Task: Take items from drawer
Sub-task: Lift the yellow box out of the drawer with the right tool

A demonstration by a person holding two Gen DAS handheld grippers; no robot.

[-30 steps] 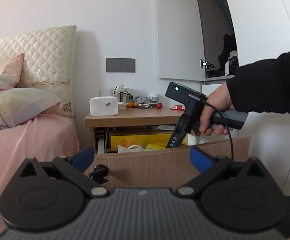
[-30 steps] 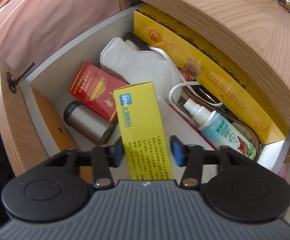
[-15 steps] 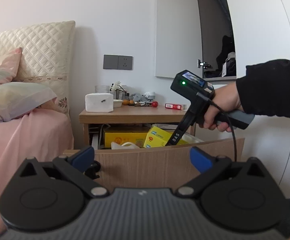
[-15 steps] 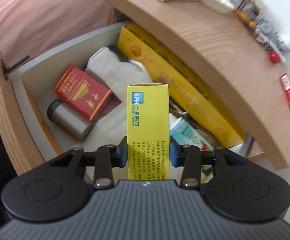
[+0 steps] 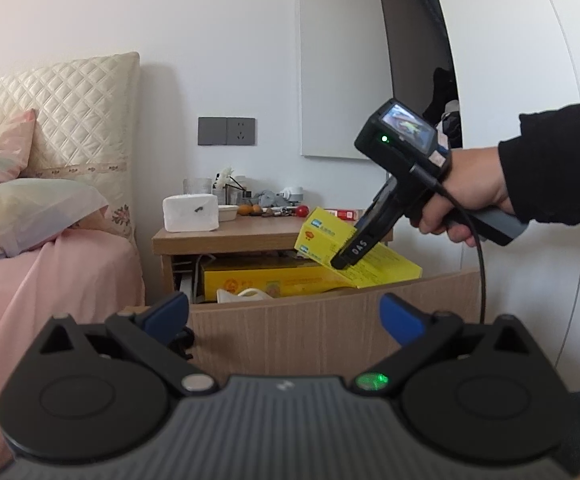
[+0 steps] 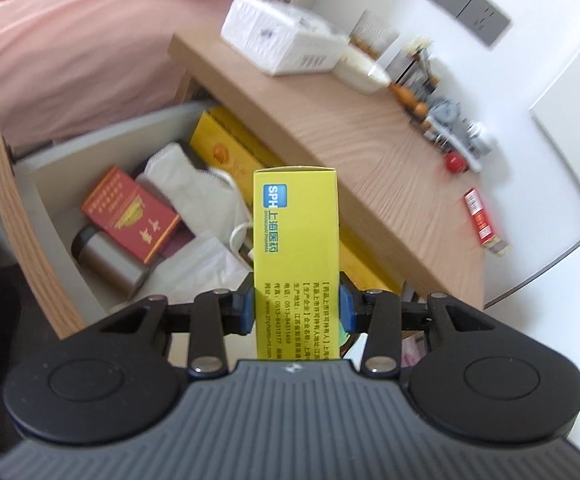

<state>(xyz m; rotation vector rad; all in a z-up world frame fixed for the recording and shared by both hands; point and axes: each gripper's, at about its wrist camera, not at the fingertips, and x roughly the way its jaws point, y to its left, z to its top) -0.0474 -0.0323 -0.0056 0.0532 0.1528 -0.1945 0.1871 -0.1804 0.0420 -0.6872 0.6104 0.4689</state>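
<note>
Right gripper (image 6: 297,306): fingers closed on the yellow box (image 6: 295,248), holding it by its lower sides.
Yellow box: lifted clear of the open drawer (image 5: 329,320), tilted in the air over the drawer front, near the edge of the counter (image 6: 349,152).
Left gripper (image 5: 285,316): fingers spread wide and empty, hovering in front of the drawer.
Left in the drawer: a red box (image 6: 130,214), a metal can (image 6: 108,260), white masks (image 6: 194,188) and a long yellow carton (image 6: 230,156).
Risk: the grip sits low on a tall, light box, so a quick swing could twist it loose or knock it against the counter edge.
</note>
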